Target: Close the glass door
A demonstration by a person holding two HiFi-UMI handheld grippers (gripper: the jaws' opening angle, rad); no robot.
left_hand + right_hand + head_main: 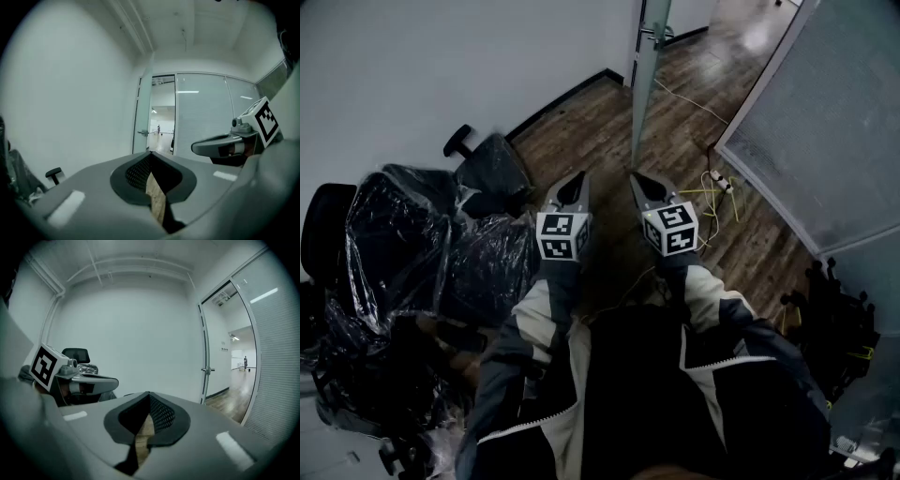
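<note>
The glass door (643,84) is smooth, greenish, translucent glass with a shiny metal handle (206,370). The partition (825,131) beside it is frosted, matt glass in a pale frame. The floor (581,131) is dark wood plank with a soft sheen, and the wall (431,66) is matt white. The office chairs (431,244) are wrapped in crinkled, glossy clear plastic film. The left gripper (574,178) and right gripper (639,176) are matt grey plastic with black, mesh-textured pads (161,414). The jacket sleeves (712,300) are smooth cloth.
</note>
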